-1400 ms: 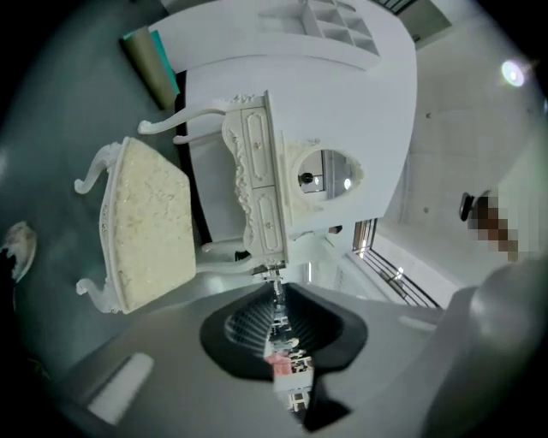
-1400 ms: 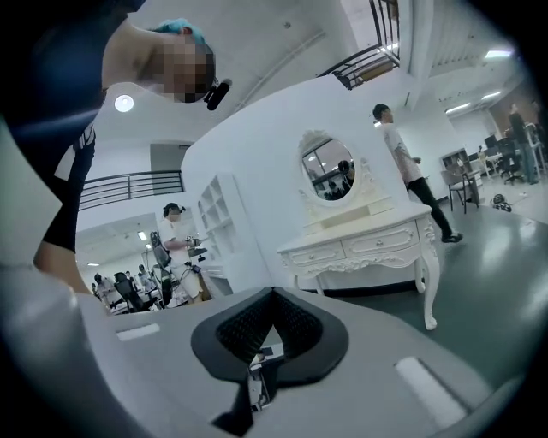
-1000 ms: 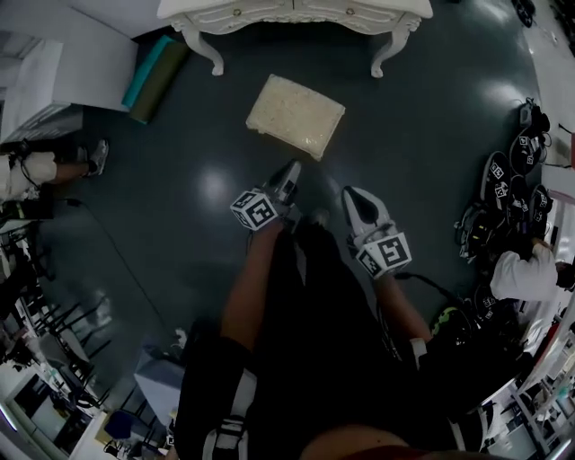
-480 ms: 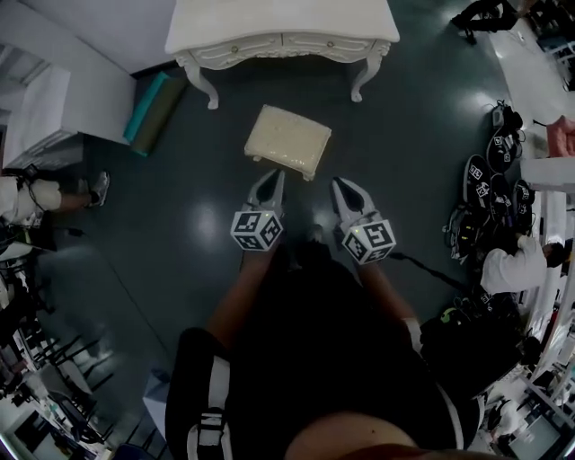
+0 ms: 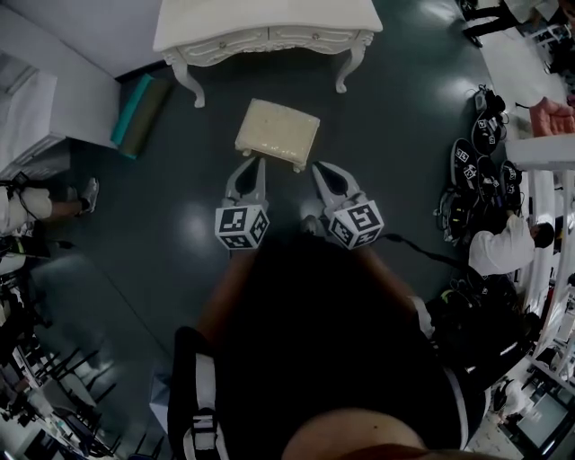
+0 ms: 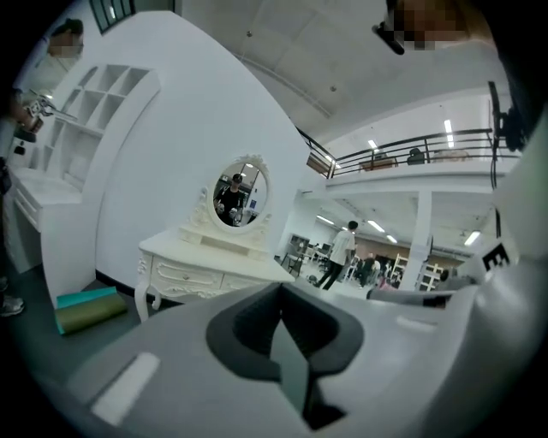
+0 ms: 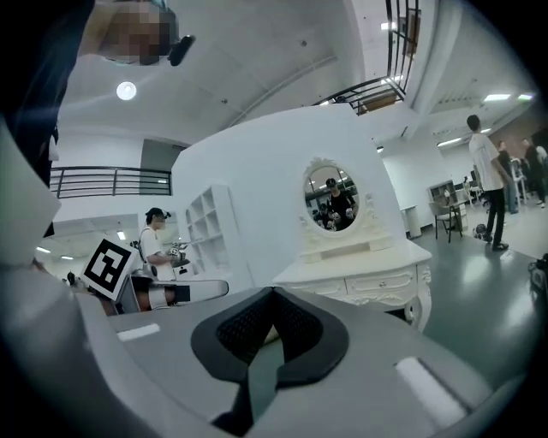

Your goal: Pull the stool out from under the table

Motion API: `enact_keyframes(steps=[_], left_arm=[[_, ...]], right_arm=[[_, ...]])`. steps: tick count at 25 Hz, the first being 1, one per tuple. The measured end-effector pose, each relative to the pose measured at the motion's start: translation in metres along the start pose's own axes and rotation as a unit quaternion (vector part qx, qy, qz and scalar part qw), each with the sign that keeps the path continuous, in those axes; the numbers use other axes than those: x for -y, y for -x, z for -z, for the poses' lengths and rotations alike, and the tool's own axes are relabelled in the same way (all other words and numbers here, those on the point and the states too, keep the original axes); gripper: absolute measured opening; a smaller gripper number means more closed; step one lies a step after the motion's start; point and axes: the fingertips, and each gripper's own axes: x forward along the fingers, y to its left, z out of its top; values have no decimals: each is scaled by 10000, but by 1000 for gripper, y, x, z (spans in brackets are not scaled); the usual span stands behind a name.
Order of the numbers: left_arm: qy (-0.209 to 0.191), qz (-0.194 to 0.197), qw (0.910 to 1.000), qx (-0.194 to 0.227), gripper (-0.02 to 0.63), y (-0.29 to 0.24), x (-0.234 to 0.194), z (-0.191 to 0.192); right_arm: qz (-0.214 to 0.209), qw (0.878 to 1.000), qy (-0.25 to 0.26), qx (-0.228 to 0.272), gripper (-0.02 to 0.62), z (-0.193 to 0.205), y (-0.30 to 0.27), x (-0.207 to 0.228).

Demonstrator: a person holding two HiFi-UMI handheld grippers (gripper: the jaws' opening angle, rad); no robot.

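Hovering: left claw (image 5: 253, 163) closed, empty | right claw (image 5: 315, 168) closed, empty | stool (image 5: 278, 131) legs mostly hidden

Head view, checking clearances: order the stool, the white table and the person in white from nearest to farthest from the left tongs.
1. Stool, just ahead of the left tongs.
2. White table, beyond the stool.
3. Person in white, far right.

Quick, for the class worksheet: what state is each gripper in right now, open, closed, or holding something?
Left gripper: closed, holding nothing.
Right gripper: closed, holding nothing.
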Motion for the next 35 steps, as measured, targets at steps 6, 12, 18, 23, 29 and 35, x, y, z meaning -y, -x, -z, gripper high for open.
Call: enact_keyframes(steps=[6, 12, 18, 23, 29, 35], left_arm=[[-125, 21, 9998, 139, 8, 9, 5, -10], [-192, -14, 9995, 243, 8, 11, -4, -19], [-289, 67, 9992, 266, 8, 5, -1, -20], [-338, 47, 9992, 189, 8, 0, -6, -19], [-378, 107, 9990, 225, 8, -5, -1, -25], [-549, 293, 9980, 134, 8, -5, 8, -21]], right_arm=[[18, 9997, -225, -31, -1, -1, -4, 4], [43, 9999, -101, -7, -2, -4, -9, 1], [71, 9999, -85, -20, -2, -4, -12, 5], [126, 9999, -87, -14, -2, -6, -13, 10], [88, 9999, -51, 34, -2, -12, -14, 10], [51, 10000, -25, -5, -2, -11, -16, 6]])
